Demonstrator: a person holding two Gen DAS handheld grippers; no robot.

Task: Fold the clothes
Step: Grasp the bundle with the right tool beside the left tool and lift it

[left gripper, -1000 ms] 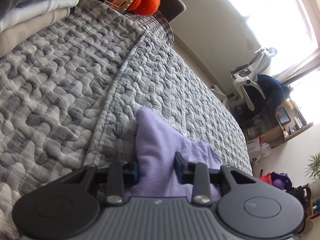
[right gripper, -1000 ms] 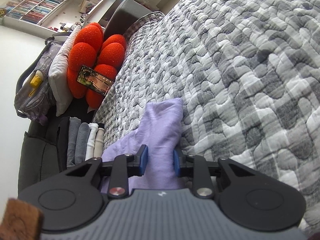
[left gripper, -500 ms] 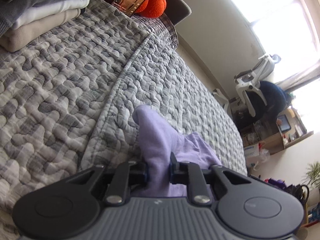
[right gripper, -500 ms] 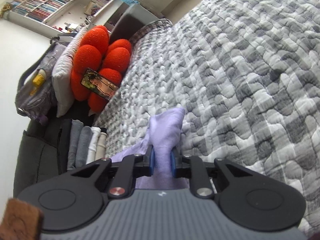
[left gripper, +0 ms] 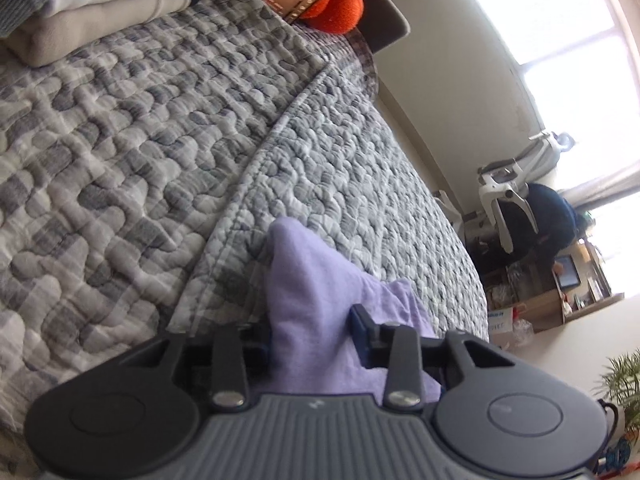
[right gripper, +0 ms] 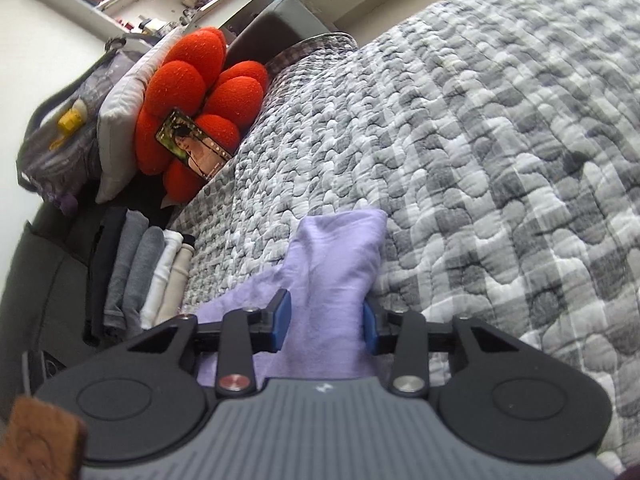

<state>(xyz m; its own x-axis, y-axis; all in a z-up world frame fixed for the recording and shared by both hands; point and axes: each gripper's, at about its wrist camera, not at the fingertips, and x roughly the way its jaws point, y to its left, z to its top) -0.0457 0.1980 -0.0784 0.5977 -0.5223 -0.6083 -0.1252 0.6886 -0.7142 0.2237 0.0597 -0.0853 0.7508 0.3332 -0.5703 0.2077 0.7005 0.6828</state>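
A lilac garment [left gripper: 312,276] lies on the grey quilted bedspread [left gripper: 120,140], near a seam in the quilt. My left gripper [left gripper: 310,336] is open, its fingers standing either side of a raised corner of the cloth without pinching it. In the right wrist view another corner of the lilac garment [right gripper: 336,248] juts forward between the blue pads of my right gripper [right gripper: 325,320], which is also open. The rest of the garment is hidden under both grippers.
A stack of folded clothes [right gripper: 148,272] sits at the head of the bedspread [right gripper: 480,140], also seen as the stack [left gripper: 100,12]. A red flower cushion [right gripper: 192,100] props up a phone [right gripper: 194,148]. Beyond the bed stand an office chair [left gripper: 516,200] and a plant [left gripper: 624,380].
Both grippers were open a second ago, shut on the lilac garment's corners half a second ago, and have now opened again, letting the cloth go.
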